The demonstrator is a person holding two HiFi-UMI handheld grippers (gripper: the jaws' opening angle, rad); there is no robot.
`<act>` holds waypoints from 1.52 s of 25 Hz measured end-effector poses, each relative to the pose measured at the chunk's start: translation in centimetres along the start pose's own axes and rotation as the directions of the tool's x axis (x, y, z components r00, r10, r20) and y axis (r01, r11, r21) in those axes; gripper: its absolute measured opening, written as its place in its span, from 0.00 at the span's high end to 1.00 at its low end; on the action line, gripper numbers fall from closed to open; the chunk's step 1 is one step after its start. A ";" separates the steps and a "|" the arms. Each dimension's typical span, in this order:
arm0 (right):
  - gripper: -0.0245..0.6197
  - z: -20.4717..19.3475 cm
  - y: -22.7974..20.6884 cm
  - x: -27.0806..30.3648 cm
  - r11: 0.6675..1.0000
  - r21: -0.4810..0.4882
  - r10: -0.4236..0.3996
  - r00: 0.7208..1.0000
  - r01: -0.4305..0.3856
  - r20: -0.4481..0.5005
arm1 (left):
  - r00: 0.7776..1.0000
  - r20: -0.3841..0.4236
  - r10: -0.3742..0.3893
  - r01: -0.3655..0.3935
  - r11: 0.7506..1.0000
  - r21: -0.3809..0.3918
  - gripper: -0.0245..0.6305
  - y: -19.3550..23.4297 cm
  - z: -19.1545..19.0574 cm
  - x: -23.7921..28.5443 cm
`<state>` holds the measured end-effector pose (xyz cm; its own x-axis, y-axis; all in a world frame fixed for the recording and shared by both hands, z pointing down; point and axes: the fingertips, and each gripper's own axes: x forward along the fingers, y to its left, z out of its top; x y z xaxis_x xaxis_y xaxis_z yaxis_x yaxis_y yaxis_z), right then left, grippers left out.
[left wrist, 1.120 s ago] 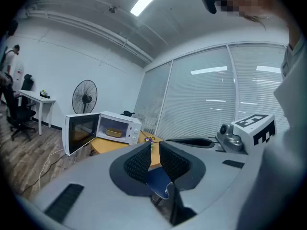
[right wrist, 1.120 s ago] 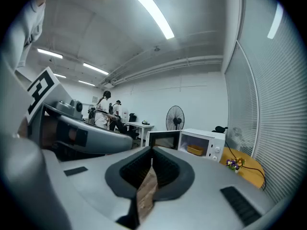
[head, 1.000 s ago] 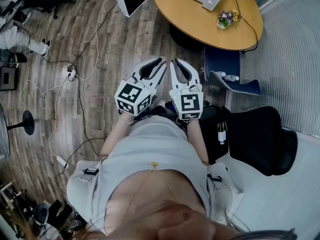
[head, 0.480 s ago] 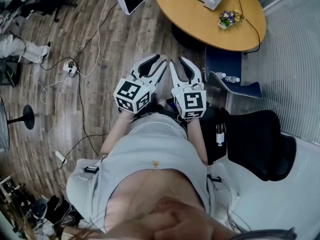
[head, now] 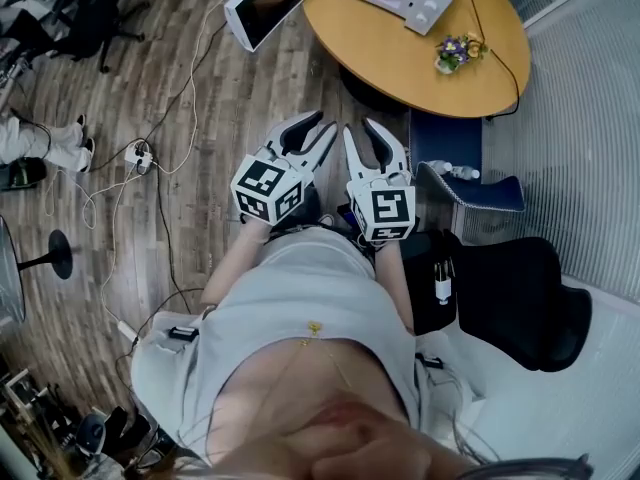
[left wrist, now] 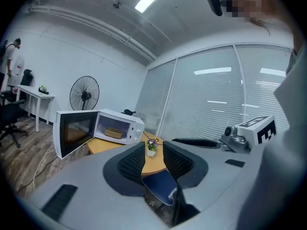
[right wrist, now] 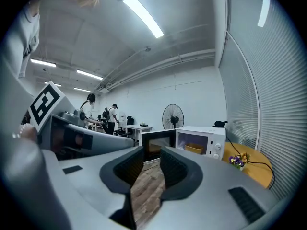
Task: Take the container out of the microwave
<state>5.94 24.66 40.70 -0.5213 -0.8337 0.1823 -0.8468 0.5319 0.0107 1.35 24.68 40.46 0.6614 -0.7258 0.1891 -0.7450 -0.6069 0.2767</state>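
Office rm. Dark wood-plank floor (head: pixel 250 98) w/ loose cables (head: pixel 160 218) and a white power strip (head: pixel 138 151) trailing across it. Round wooden worktop (head: pixel 400 58) stands by a glass wall w/ closed slatted blinds (left wrist: pixel 216 99); a small flower pot (head: pixel 452 40) sits nr its edge. A blue chair (head: pixel 445 133) is tucked beside the worktop, w/ a black office chair (head: pixel 520 278) nr it. Plain white wall (left wrist: pixel 62 61) at the back, w/ a pedestal fan (left wrist: pixel 84 94) and a white desk (left wrist: pixel 36 96) against it. Grey ceiling w/ a lit strip light (right wrist: pixel 142 16). People (right wrist: pixel 113 114) stand far off in the bg.
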 end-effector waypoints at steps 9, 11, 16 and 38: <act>0.78 1.0 -2.9 5.6 1.000 -0.007 -0.026 1.000 0.026 -0.003 | 0.999 -0.016 -0.035 0.035 0.999 -0.001 0.78 4.6 2.1 4.6; 0.78 1.2 -3.3 6.6 1.000 -0.008 -0.022 1.000 0.022 -0.004 | 0.999 -0.018 -0.038 0.038 0.999 -0.004 0.78 5.3 2.4 5.3; 0.78 1.4 -4.4 8.6 1.000 0.000 -0.022 1.000 0.022 -0.015 | 0.998 -0.036 -0.045 0.045 0.999 -0.011 0.78 6.7 2.6 7.1; 0.78 2.0 -5.8 15.2 0.995 0.033 -0.090 0.996 0.090 -0.013 | 0.994 -0.048 -0.103 0.102 0.995 -0.016 0.78 12.7 4.2 10.0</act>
<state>2.72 8.63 41.46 -0.4417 -0.8761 0.1933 -0.8934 0.4493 -0.0053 -1.87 8.33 41.94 0.7381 -0.6429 0.2046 -0.6719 -0.6728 0.3096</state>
